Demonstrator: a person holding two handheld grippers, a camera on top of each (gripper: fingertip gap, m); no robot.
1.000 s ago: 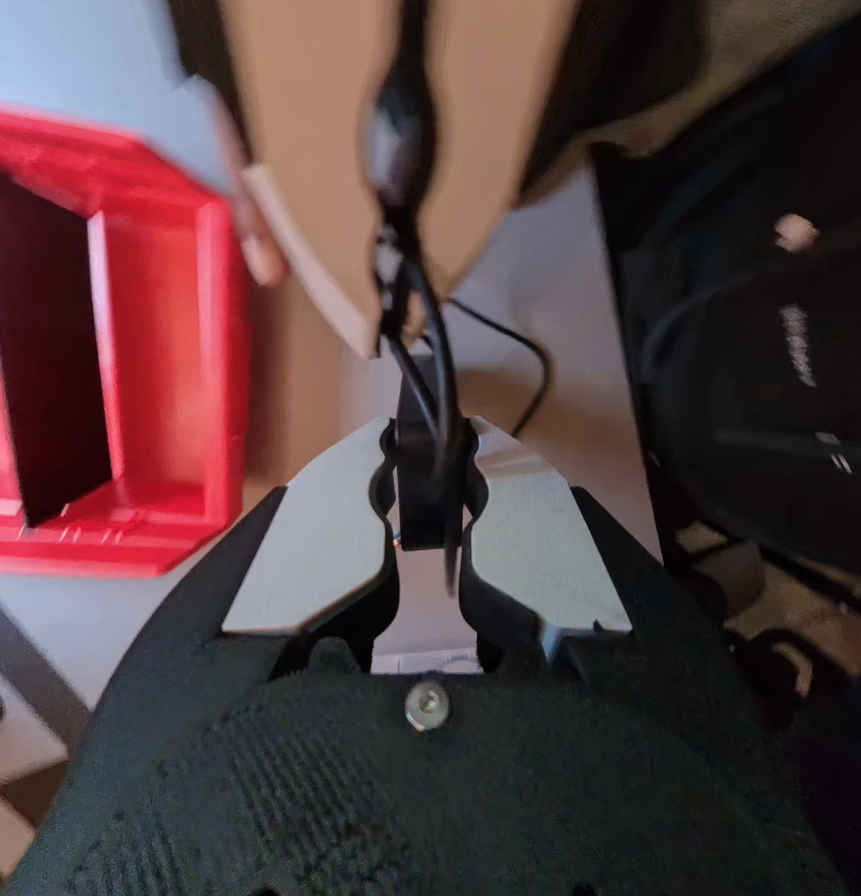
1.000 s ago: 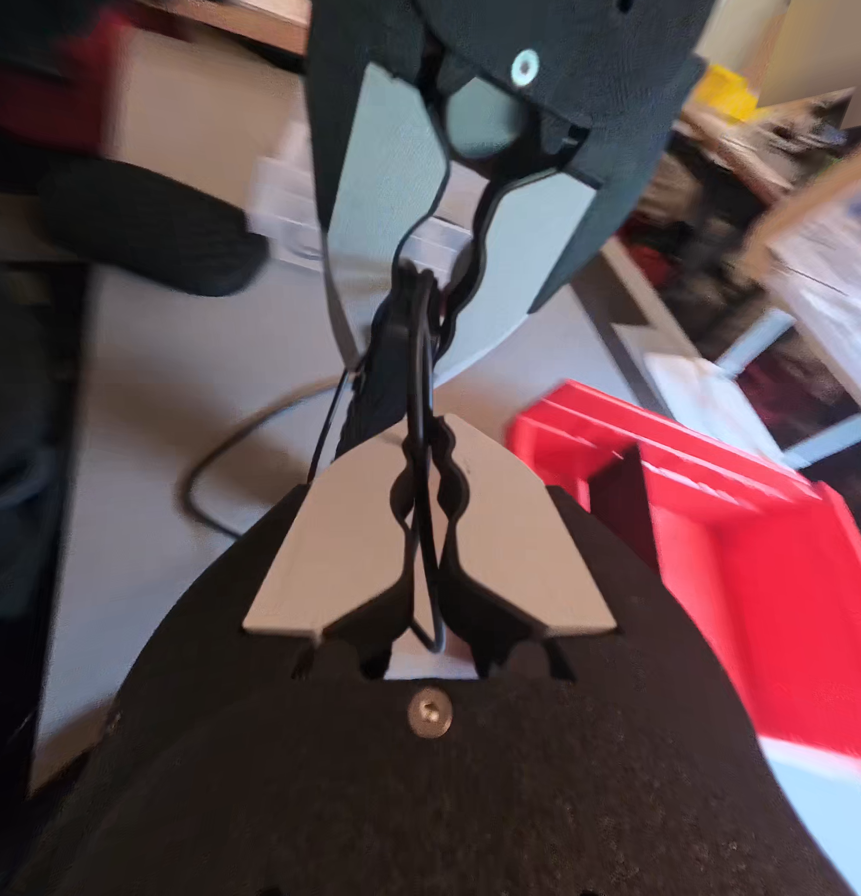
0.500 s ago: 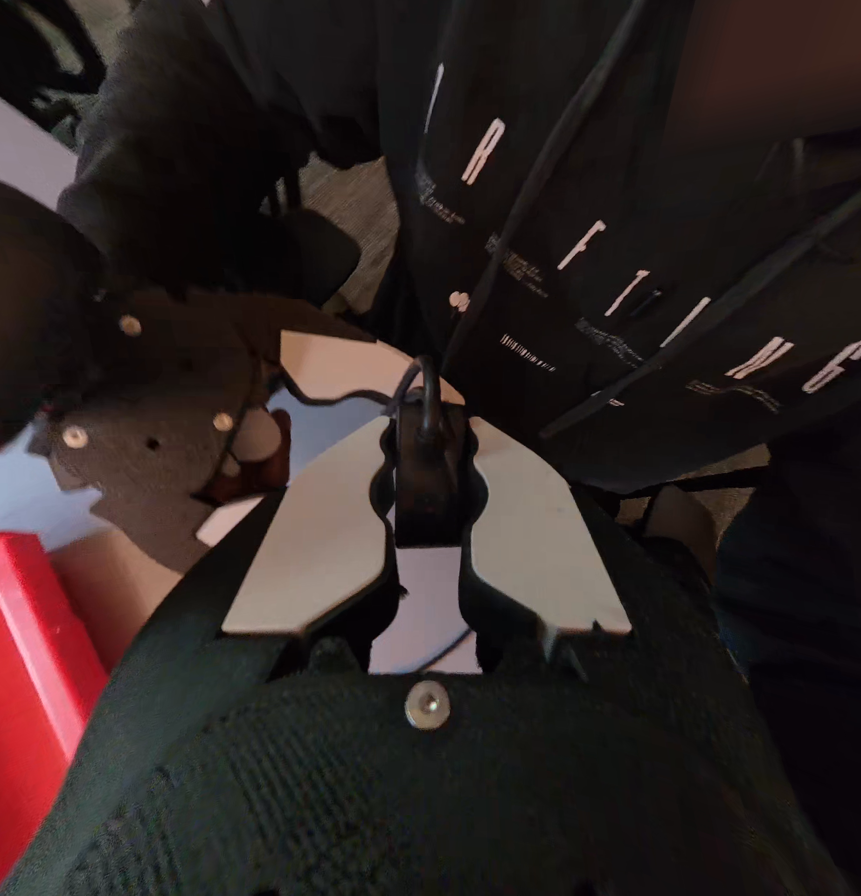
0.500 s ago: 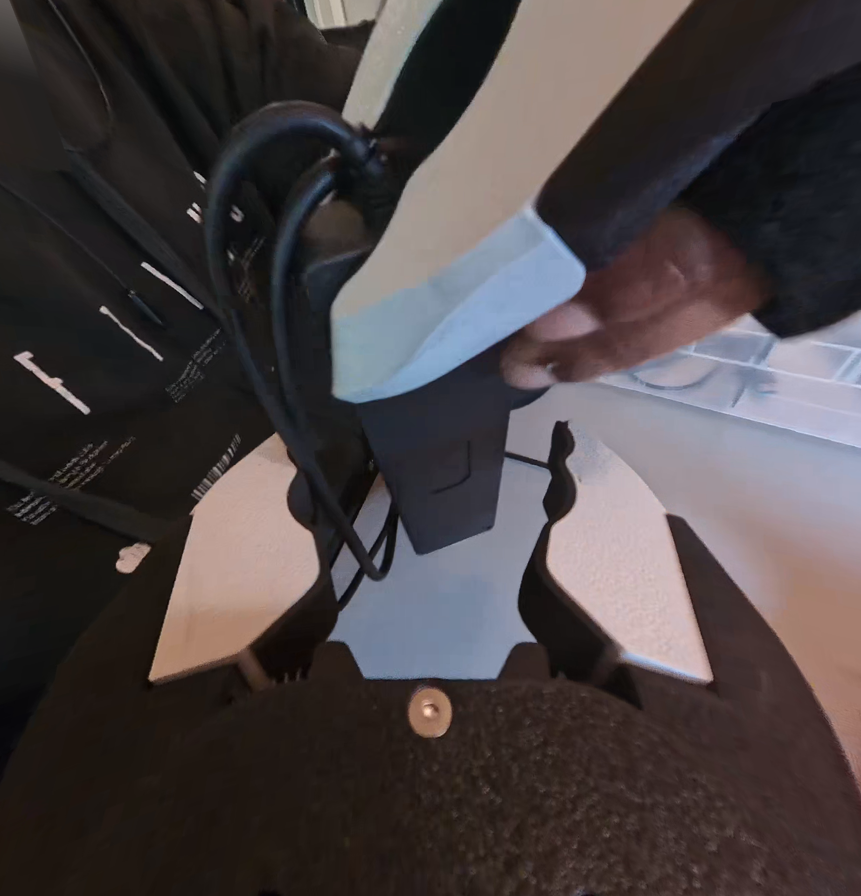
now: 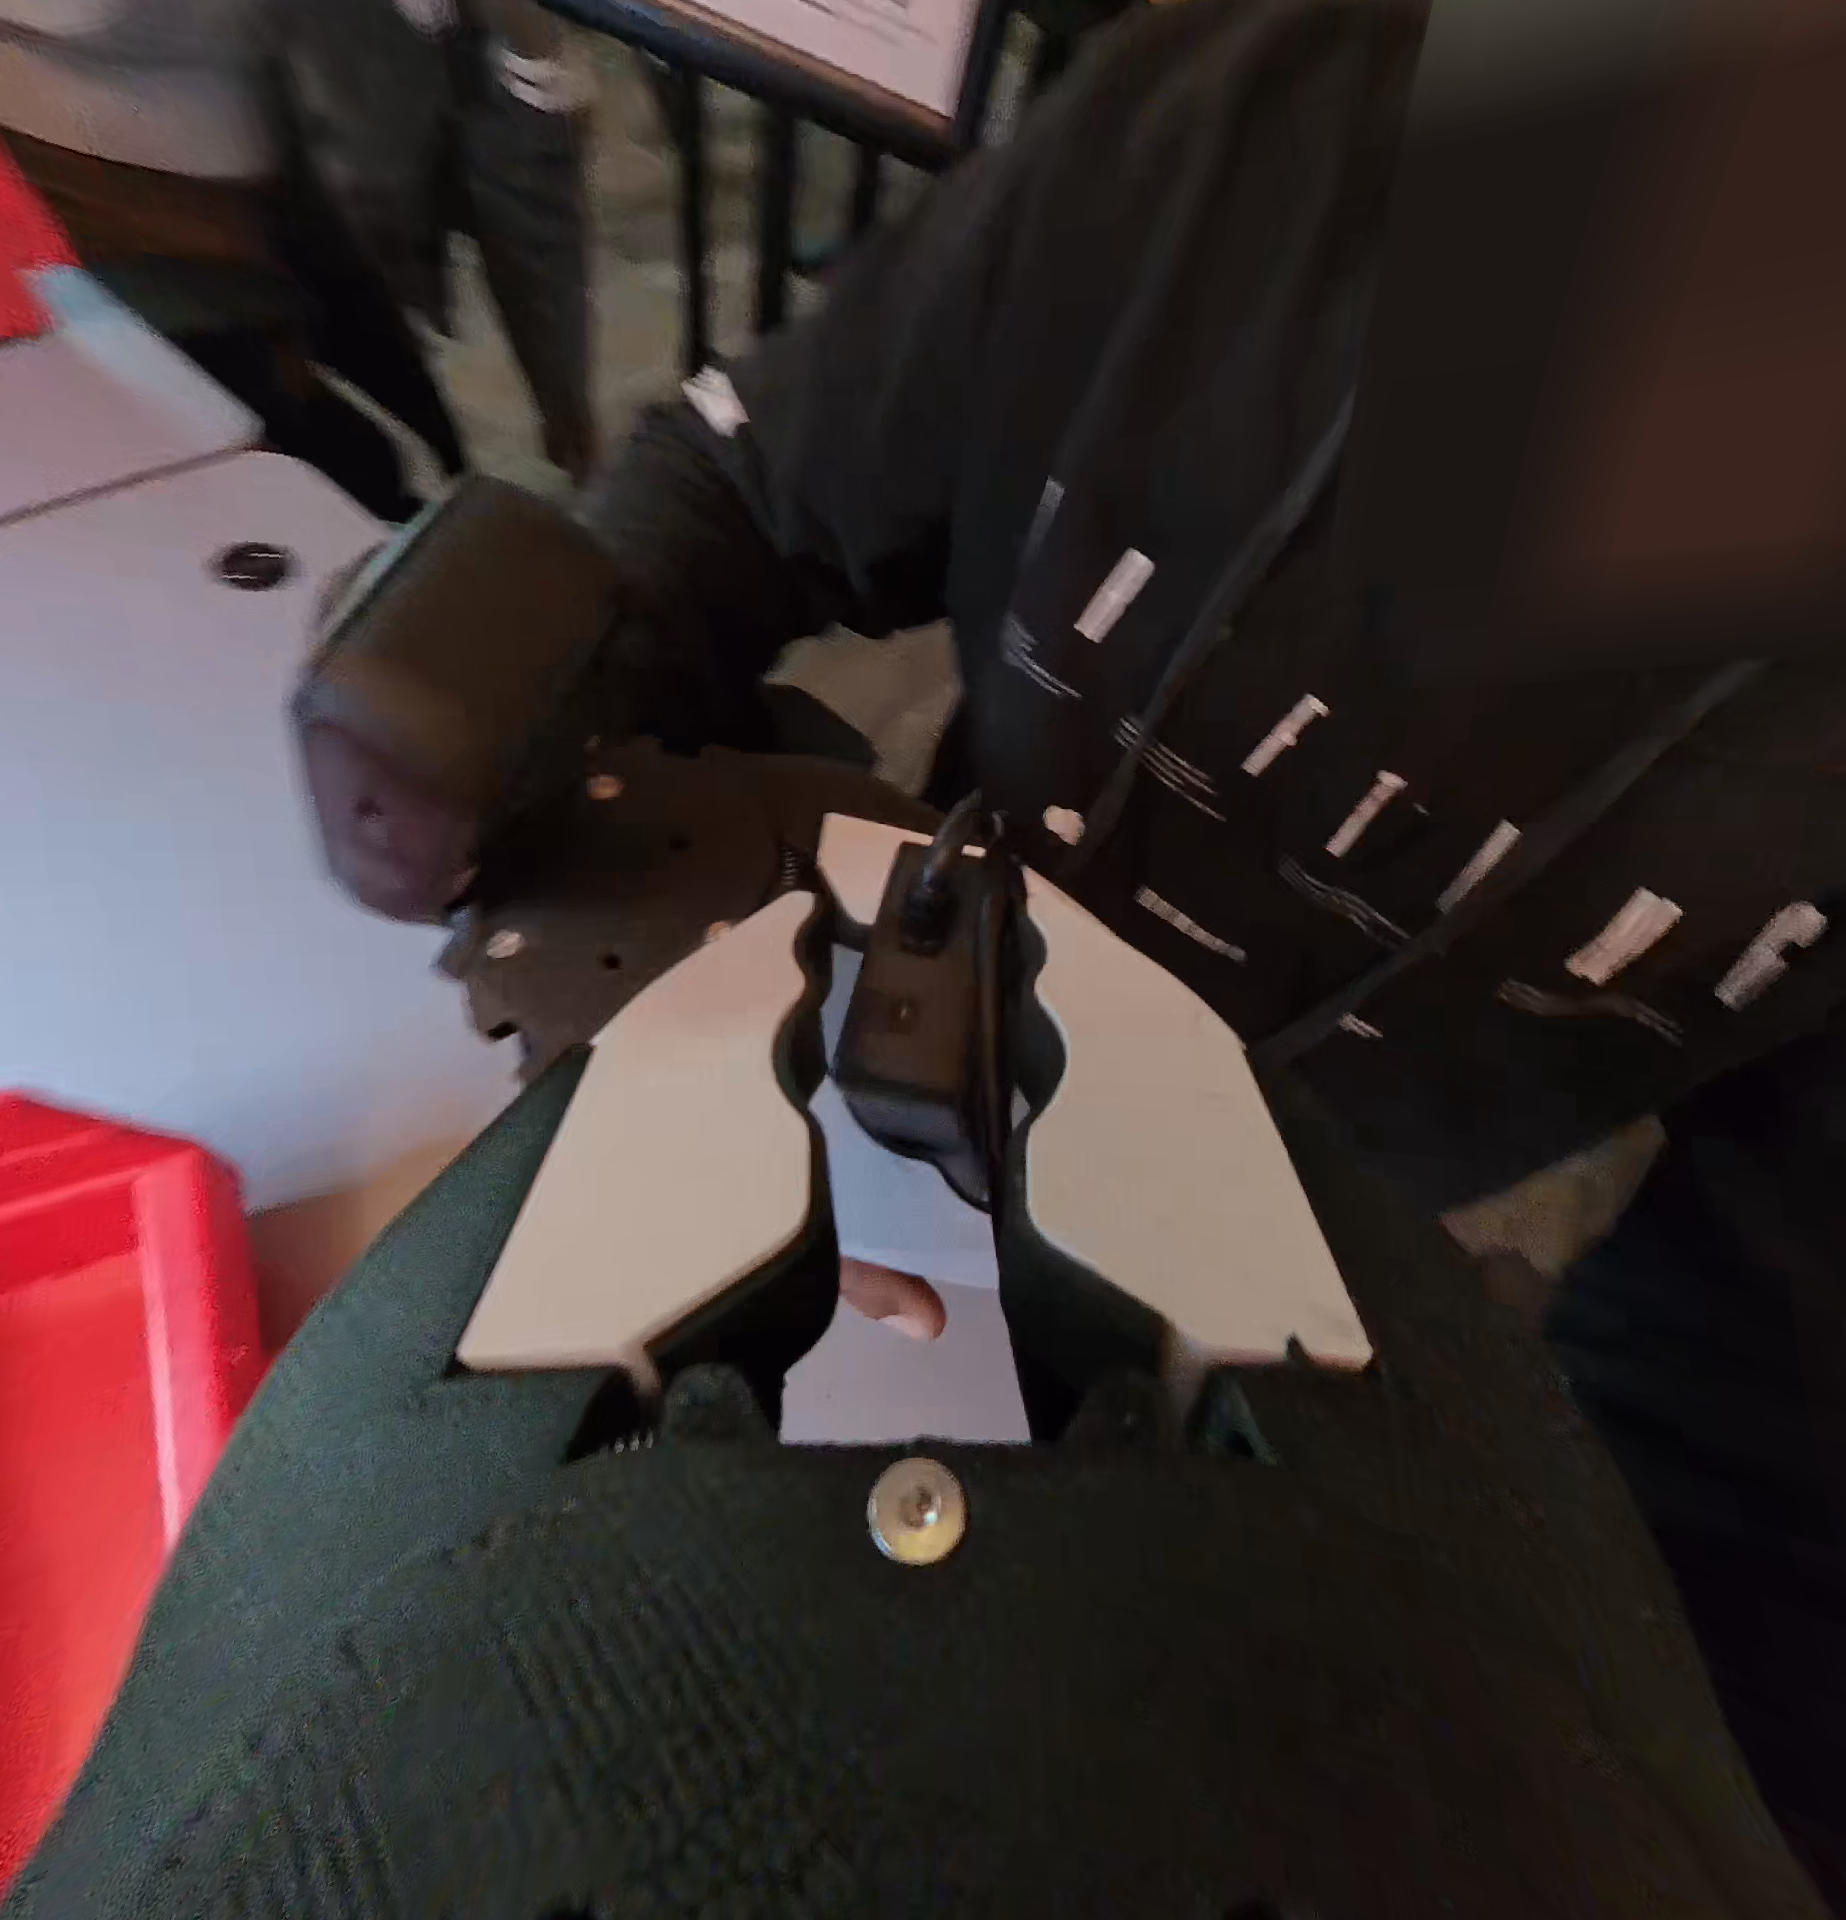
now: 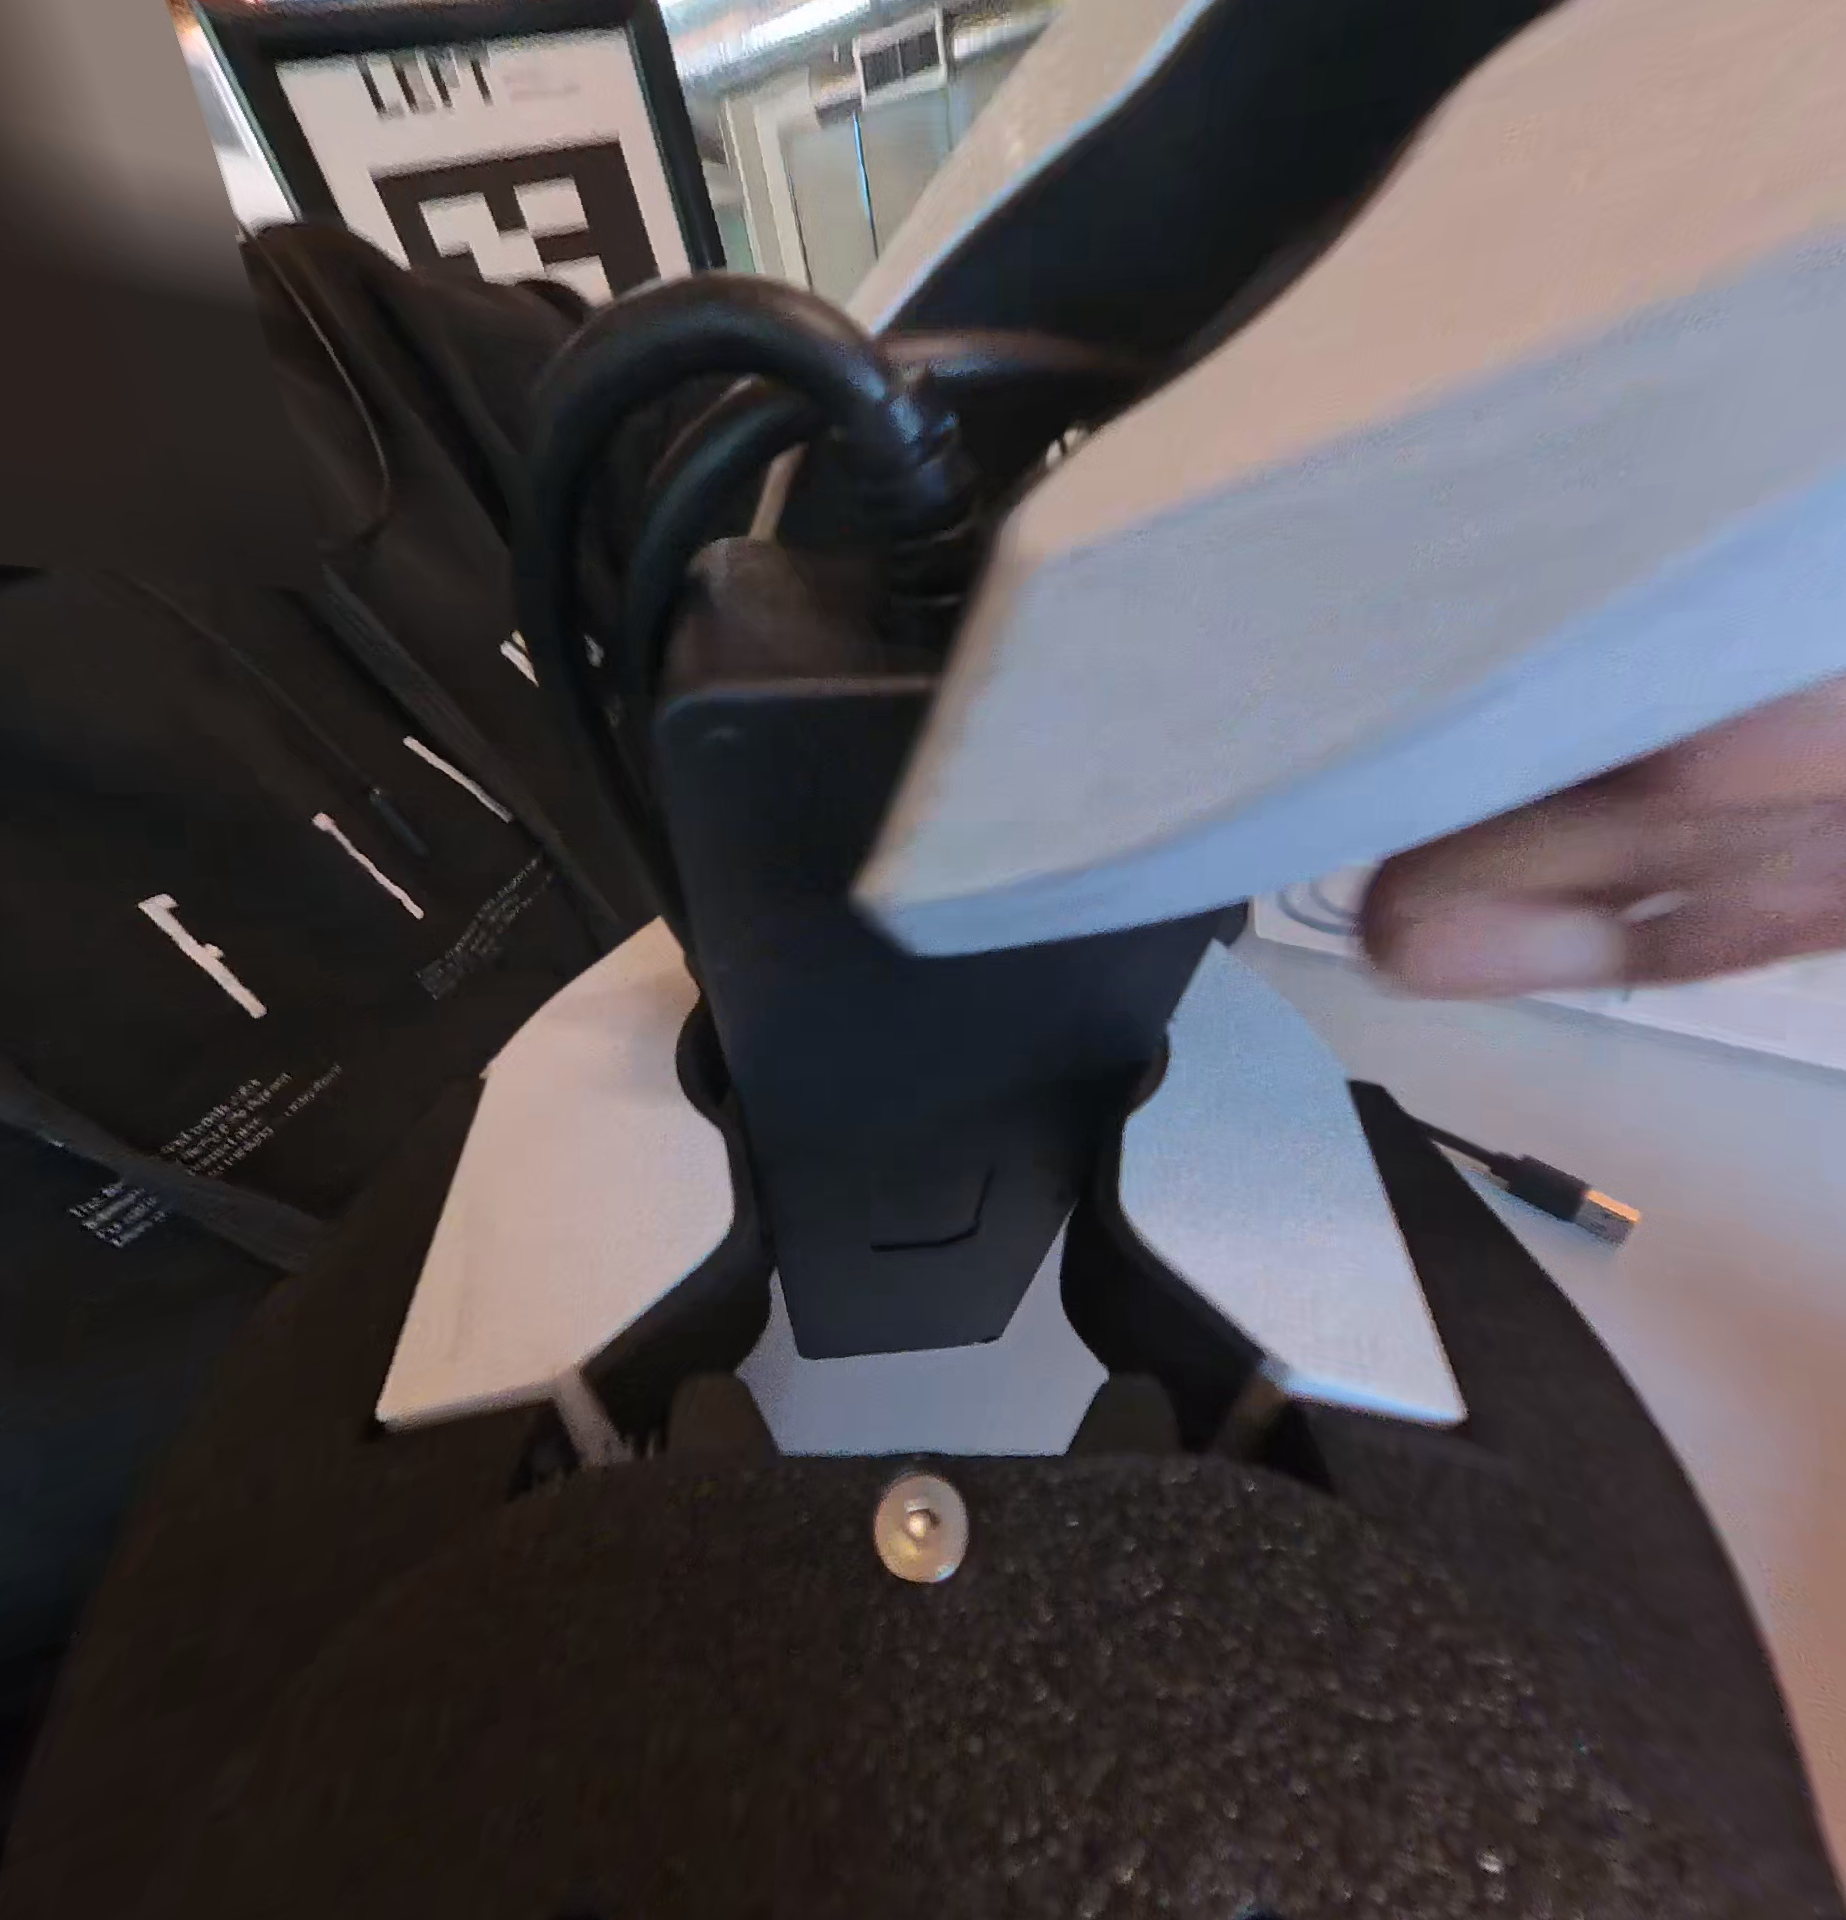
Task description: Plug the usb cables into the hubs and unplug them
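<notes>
- Our left gripper (image 5: 914,935) points towards the person's chest. Its two pale fingers stand apart, loosened, with a strip of daylight between the left-hand finger and the USB hub (image 5: 903,1029).
- The hub is a slim black block. It stands on end between those fingers, leaning against the right-hand one.
- Our right gripper (image 6: 924,1039) comes in from the opposite side and is clenched on the hub's lower end, a pale finger pressed to each flank.
- In the right wrist view, one pale finger of the left gripper crosses in front and hides the hub's upper right part. A bare hand (image 6: 1625,883) shows just beneath that finger.
- Thick black cables (image 6: 690,343) loop out of the hub's top and arch over to the left.
- A loose USB plug (image 6: 1584,1210) lies on the white table (image 5: 119,831), well apart from the hub.
- A red bin (image 5: 77,1299) sits at the table's left edge.
- Behind everything is the person's black top (image 5: 1418,727). It carries white lettering, blurred here.
- A black-framed board (image 6: 503,187) with a blocky black-and-white pattern stands farther back.
</notes>
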